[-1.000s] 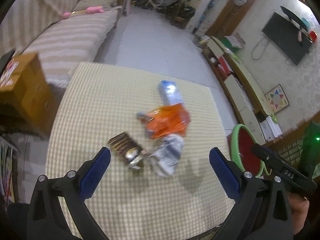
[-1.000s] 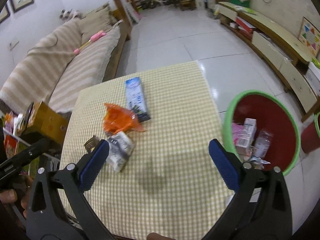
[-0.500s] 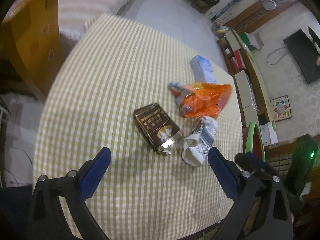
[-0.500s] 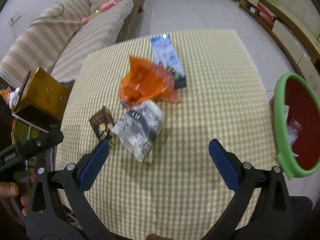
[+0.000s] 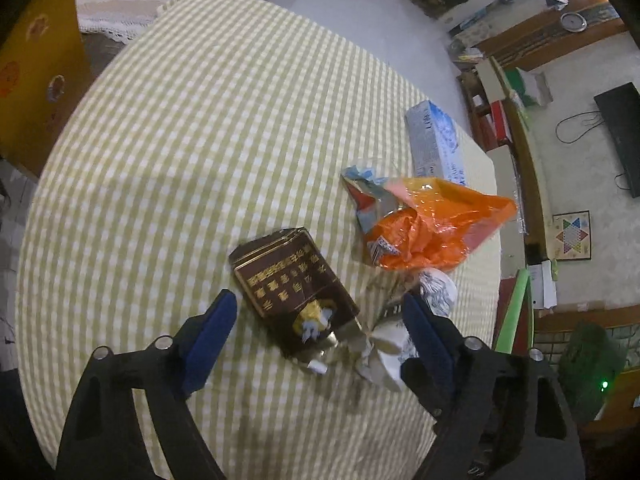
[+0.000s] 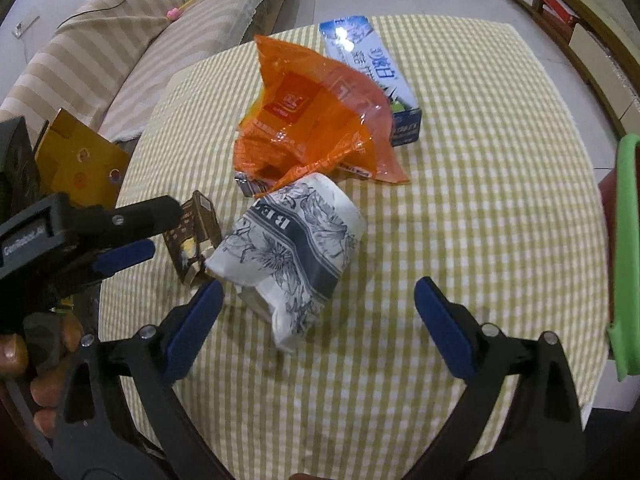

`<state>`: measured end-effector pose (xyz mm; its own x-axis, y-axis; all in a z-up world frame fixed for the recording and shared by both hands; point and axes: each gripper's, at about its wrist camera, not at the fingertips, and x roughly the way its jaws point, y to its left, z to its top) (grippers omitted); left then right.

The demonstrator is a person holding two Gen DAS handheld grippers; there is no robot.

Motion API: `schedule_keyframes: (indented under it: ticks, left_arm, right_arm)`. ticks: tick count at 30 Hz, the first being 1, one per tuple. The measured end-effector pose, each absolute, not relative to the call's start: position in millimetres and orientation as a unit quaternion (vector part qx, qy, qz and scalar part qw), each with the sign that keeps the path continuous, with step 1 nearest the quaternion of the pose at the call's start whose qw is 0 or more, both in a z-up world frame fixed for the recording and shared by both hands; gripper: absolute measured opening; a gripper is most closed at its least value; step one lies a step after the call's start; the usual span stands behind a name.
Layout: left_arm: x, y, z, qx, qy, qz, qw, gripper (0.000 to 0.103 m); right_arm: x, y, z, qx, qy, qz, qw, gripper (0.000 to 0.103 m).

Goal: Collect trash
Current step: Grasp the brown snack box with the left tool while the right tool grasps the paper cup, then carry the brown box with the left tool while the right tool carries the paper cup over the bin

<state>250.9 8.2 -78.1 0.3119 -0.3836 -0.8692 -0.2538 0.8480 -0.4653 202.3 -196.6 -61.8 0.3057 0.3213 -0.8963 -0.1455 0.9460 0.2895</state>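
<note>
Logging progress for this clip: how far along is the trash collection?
Nothing is held yet. Four pieces remain on the checked tablecloth: brown printed box, white floral paper bag, orange plastic bag, blue-white carton. The left gripper is closing around the box, the right gripper around the paper bag.

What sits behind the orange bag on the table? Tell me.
Behind the orange bag lies a blue-and-white carton, flat on the checked cloth; the bag covers the carton's near side.
</note>
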Motion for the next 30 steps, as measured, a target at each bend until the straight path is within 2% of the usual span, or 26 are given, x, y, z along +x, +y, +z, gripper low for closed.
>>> schedule_keyframes:
  ticks: [6, 8, 10, 12, 16, 19, 22, 30]
  left_arm:
    - [269.9, -1.0, -94.6, -0.267, 0.601, -0.023, 0.753, 0.07]
    - [275.5, -6.0, -100.5, -0.258, 0.607, -0.018, 0.751, 0.067]
    - [278.5, -8.4, -102.2, -0.255, 0.606, -0.014, 0.753, 0.066]
    - [280.5, -11.3, -102.2, -0.252, 0.606, -0.01, 0.755, 0.058]
    - [282.0, -12.7, -101.8, -0.246, 0.605, -0.013, 0.757, 0.053]
    - [277.3, -5.2, -100.6, -0.245, 0.603, -0.018, 0.759, 0.052]
    - [267.1, 4.6, -97.4, -0.24, 0.6, -0.024, 0.763, 0.049]
    - [251.5, 11.4, -78.9, -0.225, 0.585, -0.033, 0.778, 0.048]
  right_arm:
    - [217.7, -190.5, -74.2, 0.089, 0.579, 0.147, 0.797, 0.081]
    - [223.3, -185.6, -77.1, 0.09, 0.581, 0.151, 0.794, 0.074]
    - [225.6, -181.6, -78.0, 0.085, 0.579, 0.152, 0.797, 0.073]
    - [227.3, -179.7, -78.2, 0.085, 0.577, 0.15, 0.799, 0.072]
    - [227.5, -179.7, -76.5, 0.093, 0.577, 0.168, 0.794, 0.045]
    - [228.2, -174.8, -74.1, 0.089, 0.578, 0.17, 0.793, 0.033]
    - [227.1, -179.0, -69.3, 0.089, 0.574, 0.169, 0.796, 0.028]
    - [211.7, -198.2, -46.9, 0.088, 0.558, 0.162, 0.809, 0.028]
